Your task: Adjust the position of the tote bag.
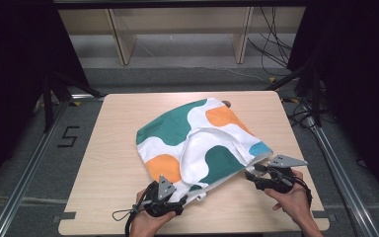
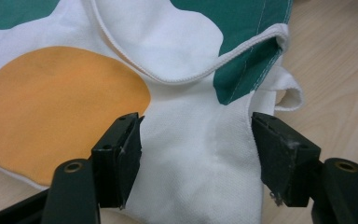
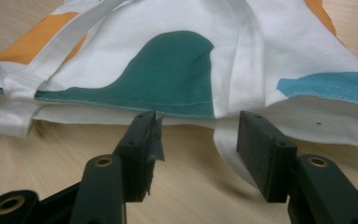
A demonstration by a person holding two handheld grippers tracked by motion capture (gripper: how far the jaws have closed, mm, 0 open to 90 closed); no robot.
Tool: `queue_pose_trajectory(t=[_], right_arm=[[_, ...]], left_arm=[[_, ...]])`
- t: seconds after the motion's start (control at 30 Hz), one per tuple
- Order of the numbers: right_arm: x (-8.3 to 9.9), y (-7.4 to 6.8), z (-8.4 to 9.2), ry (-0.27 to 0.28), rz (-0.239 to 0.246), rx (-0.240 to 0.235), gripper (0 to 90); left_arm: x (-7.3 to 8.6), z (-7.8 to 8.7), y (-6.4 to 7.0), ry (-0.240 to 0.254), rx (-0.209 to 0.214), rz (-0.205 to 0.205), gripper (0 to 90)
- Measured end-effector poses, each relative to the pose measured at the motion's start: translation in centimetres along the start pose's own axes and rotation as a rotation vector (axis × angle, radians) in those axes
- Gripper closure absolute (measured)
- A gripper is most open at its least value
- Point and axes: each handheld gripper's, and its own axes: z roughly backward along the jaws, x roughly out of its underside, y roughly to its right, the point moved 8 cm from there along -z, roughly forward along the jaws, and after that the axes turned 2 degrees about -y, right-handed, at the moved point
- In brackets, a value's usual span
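— Where do the tongs stand?

— The left gripper (image 1: 175, 200) sits at the near edge of the tote bag (image 1: 197, 140), jaws spread wide, straddling a white stretch of cloth without pinching it. In the left gripper view (image 2: 196, 154) the fabric runs between the two black jaws and under them. The right gripper (image 1: 251, 175) is at the bag's near right corner, jaws parted too. In the right gripper view (image 3: 198, 144) a white flap of the bag's lower layer hangs down between the jaws, close to the right one; whether it touches, I cannot tell.

— And the bag itself?

— It lies flat and slantwise on the middle of the table (image 1: 113, 163), its open mouth turned toward the person's hands (image 1: 291, 197). White canvas, printed with rounded blobs of dark green, orange and one small patch of blue near the right corner.

— Texture?

— A fine woven weave, soft, with light stitching along the green hem (image 3: 121, 100). A curved white piped edge (image 2: 168, 79) crosses the panel. A flat white strap (image 3: 51, 56) lies over the top layer, ending in a folded loop.

— The table?

— Pale wood grain, smooth, with rounded corners.
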Motion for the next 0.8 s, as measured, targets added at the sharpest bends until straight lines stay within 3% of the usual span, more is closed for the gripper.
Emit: queue_pose_trajectory(t=[0.03, 0.1, 0.13, 0.17, 0.2, 0.23, 0.27, 0.3, 0.33, 0.37, 0.4, 0.43, 0.47, 0.5, 0.53, 0.57, 0.6, 0.63, 0.67, 0.7, 0.73, 0.8], right_arm=[[0.0, 0.2, 0.1, -0.004, 0.009, 0.006, 48.4], [0.1, 0.2, 0.1, -0.005, 0.008, 0.004, 48.2], [0.2, 0.4, 0.1, -0.012, 0.005, 0.011, 47.9], [0.2, 0.5, 0.1, -0.012, 0.009, 0.021, 47.9], [0.2, 0.5, 0.1, -0.012, 0.009, 0.021, 47.9], [0.3, 0.1, 0.1, -0.023, -0.032, 0.007, 47.9], [0.2, 0.2, 0.1, -0.008, -0.032, 0.012, 47.9], [0.2, 0.2, 0.1, -0.008, -0.032, 0.012, 47.9], [0.1, 0.5, 0.1, 0.001, -0.003, 0.012, 47.9], [0.1, 0.5, 0.1, 0.001, -0.003, 0.012, 47.9], [0.1, 0.6, 0.1, 0.003, -0.001, 0.01, 47.9], [0.1, 0.6, 0.2, -0.004, -0.004, 0.015, 47.9], [0.2, 0.5, 0.3, -0.01, -0.032, 0.019, 47.9], [0.1, 0.8, 0.3, 0.006, -0.026, 0.025, 47.9], [0.1, 1.2, 0.4, 0.005, 0.001, 0.041, 47.9], [0.1, 1.2, 0.7, 0.008, -0.04, 0.034, 47.9], [0.1, 1.2, 0.7, 0.008, -0.04, 0.034, 47.9], [0.0, 1.5, 1.0, 0.02, -0.034, 0.034, 47.8], [-0.2, 1.6, 1.1, 0.036, -0.023, 0.025, 47.6], [-0.2, 1.6, 1.1, 0.036, -0.023, 0.025, 47.6], [-0.2, 1.9, 1.3, 0.037, -0.004, 0.043, 47.4], [-0.2, 1.9, 1.4, 0.031, 0.002, 0.041, 46.4]], left_arm=[[0.1, -0.2, 0.3, 0.008, -0.011, -0.025, 39.4], [0.1, -0.5, 0.6, 0.012, -0.02, -0.034, 43.0], [0.6, -1.1, 1.4, -0.013, -0.033, -0.088, 46.2], [0.6, -1.1, 1.4, -0.013, -0.033, -0.088, 47.8], [0.7, -1.2, 1.4, -0.022, -0.036, -0.113, 47.8], [0.5, -1.2, 1.4, -0.007, -0.033, -0.094, 51.3], [0.4, -1.0, 1.0, 0.01, -0.029, -0.067, 53.1], [0.4, -1.0, 1.0, 0.01, -0.029, -0.067, 56.2], [0.5, -0.3, 0.1, 0.0, -0.035, -0.098, 60.1], [0.5, -0.3, 0.1, 0.0, -0.035, -0.098, 64.6], [0.3, -0.1, -0.2, 0.032, -0.041, -0.08, 64.6], [0.4, 0.3, -1.0, 0.019, -0.052, -0.155, 68.7], [0.6, 0.5, -1.5, 0.017, -0.068, -0.16, 73.4], [0.9, 0.7, -1.9, 0.001, -0.07, -0.194, 78.0], [1.5, 1.0, -2.3, -0.014, -0.082, -0.151, 80.4], [2.0, 1.4, -3.5, -0.013, -0.091, -0.132, 82.2], [2.0, 1.4, -3.5, -0.013, -0.091, -0.132, 82.9], [1.9, 1.5, -4.2, -0.007, -0.096, -0.178, 83.2], [2.1, 1.8, -4.7, -0.02, -0.103, -0.176, 83.5], [2.4, 2.0, -4.9, -0.023, -0.11, -0.13, 83.5], [2.2, 2.0, -5.6, -0.003, -0.105, -0.172, 83.5], [2.2, 2.3, -6.2, 0.013, -0.086, -0.127, 83.5]])
